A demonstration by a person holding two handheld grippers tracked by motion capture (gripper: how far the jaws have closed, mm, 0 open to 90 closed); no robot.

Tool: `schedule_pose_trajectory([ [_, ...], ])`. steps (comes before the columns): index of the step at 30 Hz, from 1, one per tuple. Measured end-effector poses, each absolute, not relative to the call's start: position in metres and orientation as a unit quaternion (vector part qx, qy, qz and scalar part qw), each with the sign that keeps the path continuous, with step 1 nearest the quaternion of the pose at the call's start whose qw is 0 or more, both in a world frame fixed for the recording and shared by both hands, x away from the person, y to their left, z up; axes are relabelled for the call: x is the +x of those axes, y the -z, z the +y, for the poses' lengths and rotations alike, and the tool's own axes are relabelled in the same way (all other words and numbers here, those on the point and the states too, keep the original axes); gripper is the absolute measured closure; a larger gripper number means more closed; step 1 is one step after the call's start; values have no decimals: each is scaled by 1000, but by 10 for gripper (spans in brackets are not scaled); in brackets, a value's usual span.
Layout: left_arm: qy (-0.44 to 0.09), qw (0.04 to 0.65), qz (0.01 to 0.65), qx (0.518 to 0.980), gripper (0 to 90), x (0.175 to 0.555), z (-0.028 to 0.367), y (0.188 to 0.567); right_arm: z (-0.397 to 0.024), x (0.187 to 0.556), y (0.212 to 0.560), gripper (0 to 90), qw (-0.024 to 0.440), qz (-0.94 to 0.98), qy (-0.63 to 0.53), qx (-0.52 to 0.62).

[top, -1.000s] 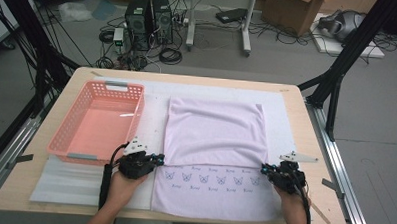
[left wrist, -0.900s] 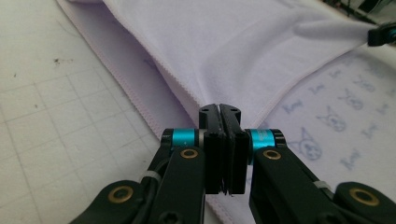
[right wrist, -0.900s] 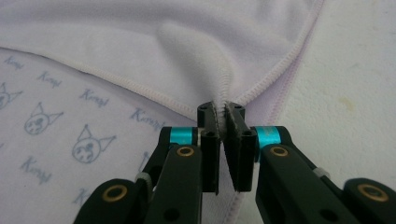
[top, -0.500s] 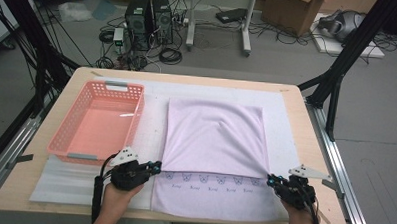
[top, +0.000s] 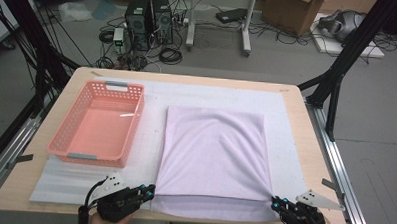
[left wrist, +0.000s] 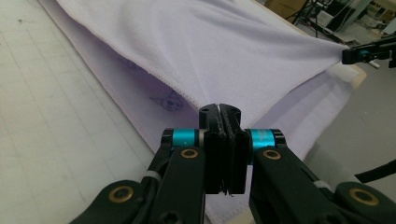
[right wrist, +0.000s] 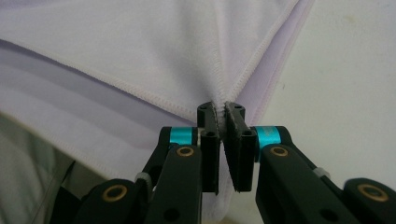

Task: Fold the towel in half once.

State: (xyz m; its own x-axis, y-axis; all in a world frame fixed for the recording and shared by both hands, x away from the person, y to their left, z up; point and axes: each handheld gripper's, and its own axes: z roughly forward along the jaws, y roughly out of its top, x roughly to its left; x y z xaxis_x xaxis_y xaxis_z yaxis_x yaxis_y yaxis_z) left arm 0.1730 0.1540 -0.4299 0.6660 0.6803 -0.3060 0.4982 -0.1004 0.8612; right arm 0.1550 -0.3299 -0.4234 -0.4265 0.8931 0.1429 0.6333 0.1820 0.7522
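surface: wooden table [top: 310, 146] under a white mat [top: 152, 95], cluttered floor behind.
cloth: lilac towel [top: 215, 152] folded over itself at mid-table, top layer's near edge drawn toward near table edge.
left gripper [top: 146, 191]: clamped on top layer's near-left corner.
right gripper [top: 278, 204]: clamped on near-right corner, seam pinched between jaws.
risk: uneven pull likely to skew fold; corner could slip from a thin pinch; lower layer might drag off near edge.
nearby: pink basket [top: 97, 123] left of towel, apart, not blocking.
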Motion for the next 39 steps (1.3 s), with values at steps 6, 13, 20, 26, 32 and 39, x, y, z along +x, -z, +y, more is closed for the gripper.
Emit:
schedule_pose_trajectory([
  [6, -80, 537, 401, 738, 881, 162, 156, 432, -328, 140, 424, 845, 163, 755, -383, 507],
  [13, -73, 534, 400, 741, 881, 149, 158, 435, -329, 129, 423, 845, 160, 760, -384, 500],
  [20, -70, 524, 399, 749, 880, 135, 158, 439, -328, 114, 421, 845, 154, 760, -380, 503],
  [26, -98, 540, 395, 736, 612, 145, 157, 438, -327, 117, 428, 601, 157, 757, -363, 520],
  [32, -116, 542, 400, 730, 592, 167, 158, 435, -328, 129, 423, 627, 187, 739, -381, 523],
  [39, -120, 536, 408, 729, 640, 190, 154, 433, -321, 146, 421, 674, 198, 745, -385, 508],
])
